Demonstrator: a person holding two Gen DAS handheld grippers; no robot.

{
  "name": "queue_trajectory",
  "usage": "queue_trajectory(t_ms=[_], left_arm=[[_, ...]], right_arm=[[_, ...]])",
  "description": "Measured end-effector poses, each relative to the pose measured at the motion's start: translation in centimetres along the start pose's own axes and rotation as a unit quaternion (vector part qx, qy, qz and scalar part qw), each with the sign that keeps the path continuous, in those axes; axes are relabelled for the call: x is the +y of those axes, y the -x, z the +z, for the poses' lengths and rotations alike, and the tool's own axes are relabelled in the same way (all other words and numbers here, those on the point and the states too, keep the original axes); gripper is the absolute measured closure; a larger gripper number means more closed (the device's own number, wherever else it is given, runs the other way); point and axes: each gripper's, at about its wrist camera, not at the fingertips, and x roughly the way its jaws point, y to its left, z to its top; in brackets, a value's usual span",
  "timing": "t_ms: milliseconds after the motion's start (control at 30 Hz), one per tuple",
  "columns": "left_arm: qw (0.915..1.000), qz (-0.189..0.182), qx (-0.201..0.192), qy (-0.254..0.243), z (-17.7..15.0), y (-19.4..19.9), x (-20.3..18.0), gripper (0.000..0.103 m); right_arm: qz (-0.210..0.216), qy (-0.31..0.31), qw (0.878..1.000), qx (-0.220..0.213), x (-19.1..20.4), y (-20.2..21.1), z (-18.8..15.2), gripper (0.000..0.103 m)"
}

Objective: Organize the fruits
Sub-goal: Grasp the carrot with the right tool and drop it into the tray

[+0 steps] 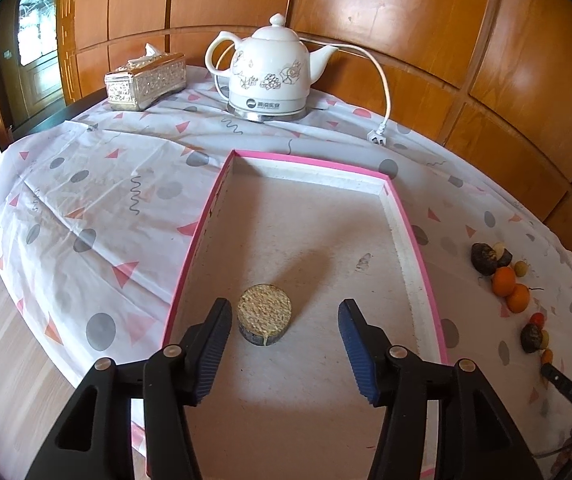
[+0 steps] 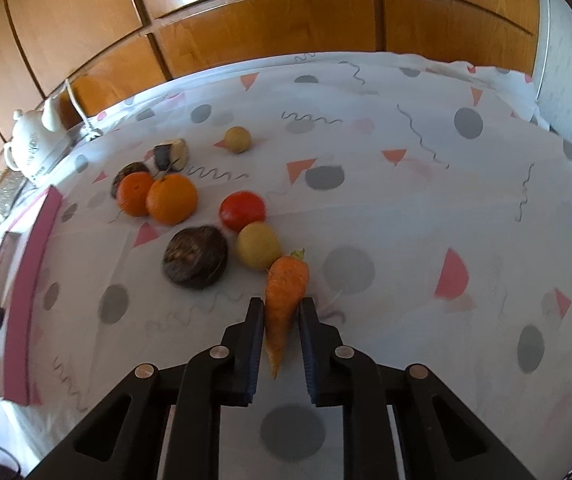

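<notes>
Right wrist view first: my right tongs [image 2: 282,312] are pinching the carrot [image 2: 284,300] near its thin end, the leafy top pointing away from me, just beside a yellow fruit [image 2: 257,245]. Past it on the table [image 2: 406,208] lie a dark round fruit [image 2: 195,257], a tomato [image 2: 243,210] and two oranges [image 2: 158,197], all loose on the patterned cloth. The pink tray [image 2: 36,264] sits off to the left edge.

From the left wrist, my left tongs [image 1: 285,312] stand spread over the tray floor [image 1: 306,240], holding nothing, with a short corn piece [image 1: 264,314] standing between the tips but touched by neither pad. Farther back stand a tissue box [image 1: 146,80] and a white kettle [image 1: 270,68].

To do this lift well, I judge I should raise the carrot straight up before swinging left, since the grip sits off the thick end and it may pivot. I would clear the left tongs out of the tray first.
</notes>
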Motion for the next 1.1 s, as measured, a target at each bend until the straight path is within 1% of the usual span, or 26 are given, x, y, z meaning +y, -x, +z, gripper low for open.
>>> queue_trajectory(t_ms=[67,267,333,500,667,833,867,967,1100], left_arm=[[1.0000,-0.002,-0.001,-0.001,-0.1,0.2,-0.1,0.047],[1.0000,-0.005,-0.001,0.004,-0.4,0.5,0.1,0.044],[1.0000,-0.005,-0.002,0.006,-0.4,0.6,0.2,0.044],[0.9999,-0.004,-0.003,0.011,-0.4,0.8,0.6,0.043],[0.9998,-0.003,-0.004,0.021,-0.5,0.9,1.3,0.043],[0.9995,-0.003,-0.007,0.030,-0.4,1.1,1.8,0.043],[0.9995,-0.003,-0.008,0.031,-0.4,1.1,1.9,0.043],[0.9993,-0.001,-0.010,0.035,-0.3,1.3,2.2,0.043],[0.9988,0.005,-0.014,0.046,-0.2,1.5,2.8,0.040]], right_arm=[[0.019,-0.003,1.000,0.007,0.1,0.4,-0.6,0.086],[0.098,-0.002,0.995,0.026,1.2,1.4,-1.5,0.086],[0.125,0.006,0.992,0.029,2.3,1.7,-1.6,0.086],[0.163,0.035,0.985,0.034,5.2,2.2,-1.5,0.086],[0.183,0.062,0.981,0.034,7.5,2.5,-1.1,0.086],[0.197,0.095,0.975,0.024,9.7,3.2,-0.6,0.086],[0.198,0.101,0.975,0.030,10.0,3.3,-0.6,0.086],[0.202,0.111,0.973,0.030,11.0,3.6,-0.4,0.086],[0.215,0.152,0.964,0.028,13.9,3.8,0.3,0.086]])
